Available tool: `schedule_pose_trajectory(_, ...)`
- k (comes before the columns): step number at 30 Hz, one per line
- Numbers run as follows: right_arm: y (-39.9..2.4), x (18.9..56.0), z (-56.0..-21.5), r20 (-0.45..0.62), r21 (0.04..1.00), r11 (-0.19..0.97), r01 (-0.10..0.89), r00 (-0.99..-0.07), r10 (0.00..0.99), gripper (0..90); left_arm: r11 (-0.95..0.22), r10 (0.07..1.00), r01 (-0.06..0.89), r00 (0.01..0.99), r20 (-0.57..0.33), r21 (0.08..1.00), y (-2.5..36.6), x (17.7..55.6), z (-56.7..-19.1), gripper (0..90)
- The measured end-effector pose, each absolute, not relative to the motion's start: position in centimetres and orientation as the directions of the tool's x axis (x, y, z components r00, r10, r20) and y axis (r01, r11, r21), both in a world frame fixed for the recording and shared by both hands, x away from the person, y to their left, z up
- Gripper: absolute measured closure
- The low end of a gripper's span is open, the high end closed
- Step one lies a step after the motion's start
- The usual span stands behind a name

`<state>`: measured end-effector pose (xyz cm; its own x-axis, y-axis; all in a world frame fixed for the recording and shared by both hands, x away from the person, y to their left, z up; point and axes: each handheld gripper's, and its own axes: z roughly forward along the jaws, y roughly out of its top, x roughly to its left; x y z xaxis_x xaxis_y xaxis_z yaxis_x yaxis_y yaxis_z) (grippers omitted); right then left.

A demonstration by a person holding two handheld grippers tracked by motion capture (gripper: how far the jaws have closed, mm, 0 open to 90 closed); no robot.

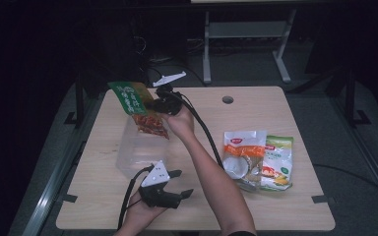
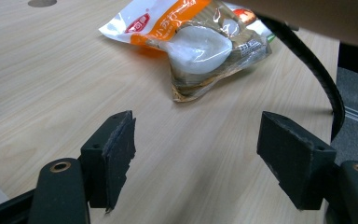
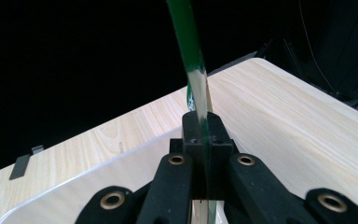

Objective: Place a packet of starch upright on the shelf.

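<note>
Green-topped snack bag [image 1: 137, 109] hangs clamped in the right gripper [image 1: 153, 104] above the clear bin's [image 1: 128, 162] rim; left gripper [image 1: 179, 184] gapes over bare tabletop [image 1: 270, 105].

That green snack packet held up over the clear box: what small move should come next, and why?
Probably lower it a little further and then let go. The right gripper is shut on the green snack packet, which hangs above the open clear box, its lower end near the rim. The left gripper waits open nearby.
</note>
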<state>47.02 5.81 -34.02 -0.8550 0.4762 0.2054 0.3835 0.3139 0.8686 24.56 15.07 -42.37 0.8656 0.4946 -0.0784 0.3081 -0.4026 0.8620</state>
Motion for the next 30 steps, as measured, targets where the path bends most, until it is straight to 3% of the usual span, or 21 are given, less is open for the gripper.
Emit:
schedule_pose_trajectory(4, 5.0, 47.4, -35.1, 0.247, 0.872, 0.265, 0.411, -0.838, 0.487, 89.8, -0.405, 0.495, 0.307, 0.866, -0.076, 0.861, 15.0, 24.6, -42.4, 27.4)
schedule_pose_trajectory(22, 3.3, 47.6, -37.0, 0.272, 0.856, 0.254, 0.45, -0.811, 0.517, 89.3, -0.413, 0.493, 0.311, 0.866, -0.077, 0.856, 14.9, 24.6, -42.5, 27.4)
schedule_pose_trajectory(26, 3.4, 47.6, -36.7, 0.252, 0.849, 0.282, 0.446, -0.812, 0.527, 81.7, -0.415, 0.493, 0.311, 0.867, -0.075, 0.855, 14.9, 24.6, -42.5, 27.4)
schedule_pose_trajectory(27, 3.2, 47.6, -36.5, 0.244, 0.844, 0.295, 0.447, -0.811, 0.532, 74.5, -0.41, 0.496, 0.311, 0.865, -0.077, 0.858, 14.9, 24.6, -42.5, 27.4)
schedule_pose_trajectory(30, 3.0, 47.7, -36.3, 0.252, 0.841, 0.294, 0.454, -0.809, 0.531, 68.6, -0.413, 0.495, 0.309, 0.866, -0.073, 0.857, 15.0, 24.7, -42.5, 27.4)
